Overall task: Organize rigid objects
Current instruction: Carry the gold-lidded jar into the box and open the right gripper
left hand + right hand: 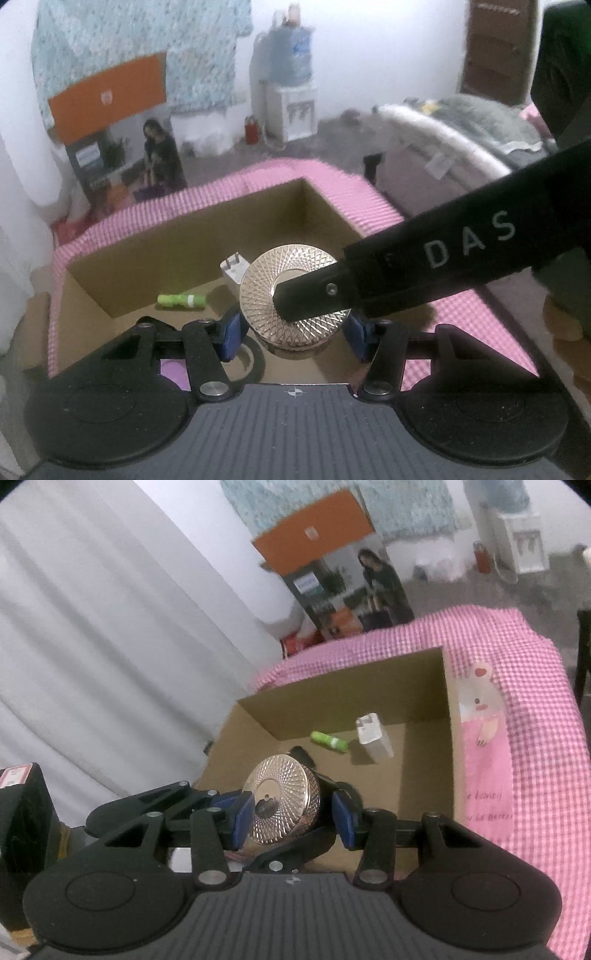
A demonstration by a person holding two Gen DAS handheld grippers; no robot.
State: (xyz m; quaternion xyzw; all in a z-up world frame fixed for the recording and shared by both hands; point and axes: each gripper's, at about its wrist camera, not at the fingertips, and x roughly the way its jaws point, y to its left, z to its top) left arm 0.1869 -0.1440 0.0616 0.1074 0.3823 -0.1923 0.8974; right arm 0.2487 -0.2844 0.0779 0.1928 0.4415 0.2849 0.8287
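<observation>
A round gold tin [266, 280] with a faceted lid hangs over an open cardboard box [166, 240]. My left gripper [295, 338] is shut on its sides, a blue pad against each side. The right gripper's black finger [424, 266] lies across the lid's middle. In the right wrist view the tin [284, 794] is tilted between the blue pads of my right gripper [291, 816], which is shut on it from lid to base. On the floor of the box [351, 686] lie a green tube [330, 740] and a white plug charger [373, 736], both also in the left wrist view: tube [181, 300], charger [232, 271].
The box sits on a pink checked cloth [517, 646]. A printed carton with an orange top [343, 572] stands beyond the table by a white curtain [110, 646]. A black box [22, 830] is at the near left. A water dispenser [291, 74] and a bed [480, 122] lie farther off.
</observation>
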